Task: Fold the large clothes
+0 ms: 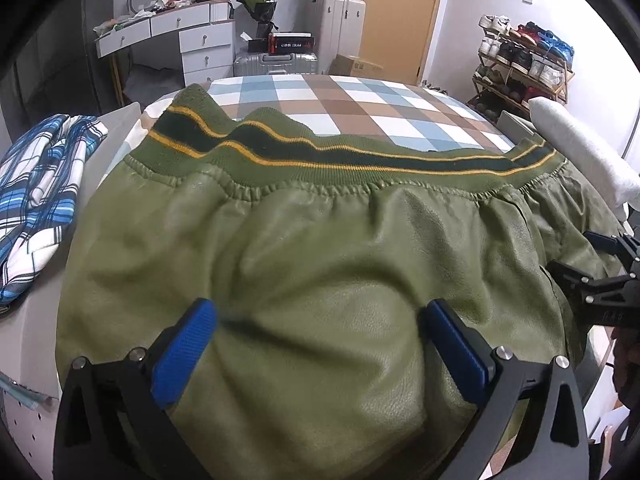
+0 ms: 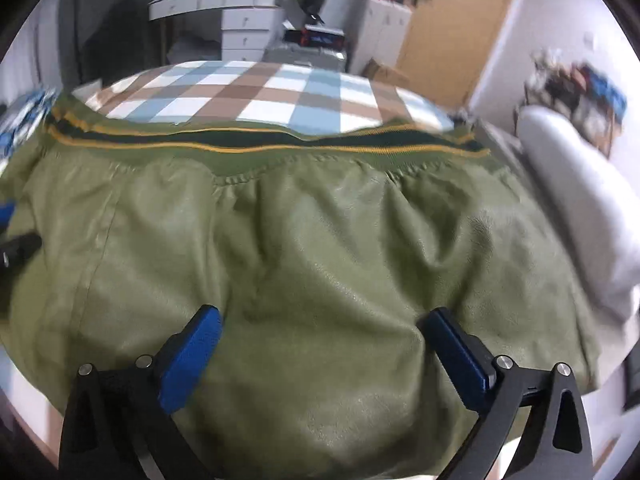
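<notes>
Olive-green leather-look jacket w/ ribbed knit hem striped dark green & yellow lies spread flat on the bed, over a checked blue, brown & white bedspread; hem edge faces away from both cams. Left tool angled down at the jacket, blue pads spread wide, nothing gripped, just green fabric bulging up btwn them. Right tool same: blue pads wide apart over the jacket, holding nothing; that view is blurred. Right tool's black frame shows at the right edge of the left view. Blue-white plaid cloth lies bunched just left of the jacket. White padded roll sits at the bed's right side.
</notes>
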`<control>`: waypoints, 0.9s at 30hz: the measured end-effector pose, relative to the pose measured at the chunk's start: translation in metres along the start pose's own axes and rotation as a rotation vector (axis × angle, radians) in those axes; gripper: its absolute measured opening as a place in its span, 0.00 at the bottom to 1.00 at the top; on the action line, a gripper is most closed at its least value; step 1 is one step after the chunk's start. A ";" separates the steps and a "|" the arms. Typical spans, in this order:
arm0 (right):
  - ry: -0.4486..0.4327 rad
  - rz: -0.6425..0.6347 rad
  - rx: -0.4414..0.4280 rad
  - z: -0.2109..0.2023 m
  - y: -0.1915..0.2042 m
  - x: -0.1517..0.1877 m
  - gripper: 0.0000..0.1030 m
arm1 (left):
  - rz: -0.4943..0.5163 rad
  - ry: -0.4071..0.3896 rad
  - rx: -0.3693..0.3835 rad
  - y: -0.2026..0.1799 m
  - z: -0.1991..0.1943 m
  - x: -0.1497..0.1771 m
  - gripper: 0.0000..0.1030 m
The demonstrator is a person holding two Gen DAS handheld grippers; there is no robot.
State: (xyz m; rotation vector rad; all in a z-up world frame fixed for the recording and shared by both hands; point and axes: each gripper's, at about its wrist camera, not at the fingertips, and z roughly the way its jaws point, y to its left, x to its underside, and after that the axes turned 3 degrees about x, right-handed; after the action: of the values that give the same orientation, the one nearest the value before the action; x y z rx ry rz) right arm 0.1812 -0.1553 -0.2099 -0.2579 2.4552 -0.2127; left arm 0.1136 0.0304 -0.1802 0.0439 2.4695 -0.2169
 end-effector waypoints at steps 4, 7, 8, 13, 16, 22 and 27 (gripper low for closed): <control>-0.139 -0.009 -0.024 -0.042 0.006 0.007 0.98 | -0.038 0.002 0.043 -0.009 -0.023 0.001 0.98; -0.233 -0.105 0.058 -0.061 0.020 0.020 1.00 | 0.009 -0.018 0.121 -0.029 -0.035 -0.002 0.98; -0.223 -0.156 0.119 -0.054 0.026 0.023 1.00 | 0.024 0.003 0.119 -0.033 -0.029 -0.003 0.98; -0.104 -0.047 0.018 -0.012 0.005 0.022 1.00 | 0.098 0.070 -0.007 -0.037 0.009 -0.001 0.99; -0.067 0.008 -0.052 -0.005 -0.006 0.017 1.00 | 0.068 0.108 0.002 -0.025 0.007 -0.006 0.99; -0.227 -0.032 0.064 -0.048 -0.028 -0.001 1.00 | -0.042 0.066 0.016 -0.006 -0.022 -0.031 0.99; -0.014 0.090 -0.029 0.017 -0.065 0.001 1.00 | -0.022 0.130 -0.005 -0.002 0.017 -0.020 0.99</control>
State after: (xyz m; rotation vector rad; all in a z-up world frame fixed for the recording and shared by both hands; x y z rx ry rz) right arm 0.1993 -0.2203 -0.2096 -0.1608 2.4514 -0.1366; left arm 0.1392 0.0265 -0.1806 0.0298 2.6014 -0.2235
